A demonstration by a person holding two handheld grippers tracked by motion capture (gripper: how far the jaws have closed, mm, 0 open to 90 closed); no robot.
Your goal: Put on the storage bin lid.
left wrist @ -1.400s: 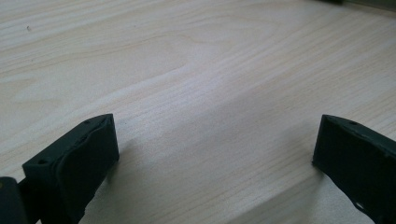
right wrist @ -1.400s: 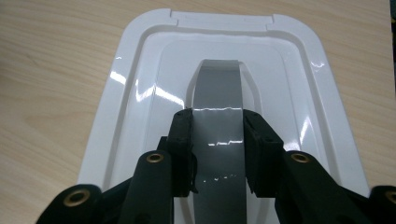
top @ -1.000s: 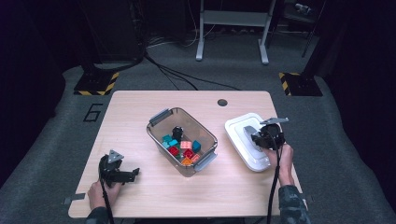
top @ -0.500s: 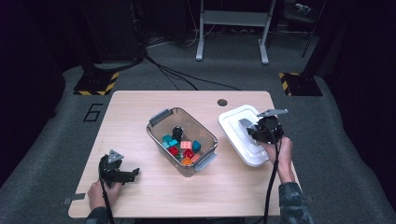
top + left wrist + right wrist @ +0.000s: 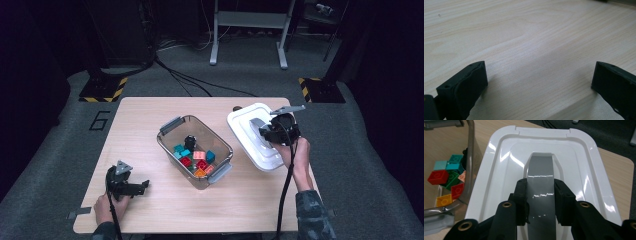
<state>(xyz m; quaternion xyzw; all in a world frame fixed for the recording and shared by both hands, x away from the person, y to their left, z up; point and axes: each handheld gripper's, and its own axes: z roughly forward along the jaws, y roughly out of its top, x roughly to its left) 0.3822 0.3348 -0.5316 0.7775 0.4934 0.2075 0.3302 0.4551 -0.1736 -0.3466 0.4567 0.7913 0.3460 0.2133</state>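
The right gripper [image 5: 540, 197] has its jaws clamped on the white plastic lid's [image 5: 245, 130] grey handle [image 5: 541, 170] and has carried it toward the clear brick-filled bin [image 5: 172, 145], so closing looks next; the left gripper [image 5: 131, 186] idles, jaws open.

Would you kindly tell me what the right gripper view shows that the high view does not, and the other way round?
The right gripper view alone shows the right claw shut on the grey handle of the white lid, jaws pressed against both its sides. The high view alone shows the left claw resting on the table near its front left corner, and the black thing in the box. Both show the lid beside the clear box and the coloured blocks inside the box.
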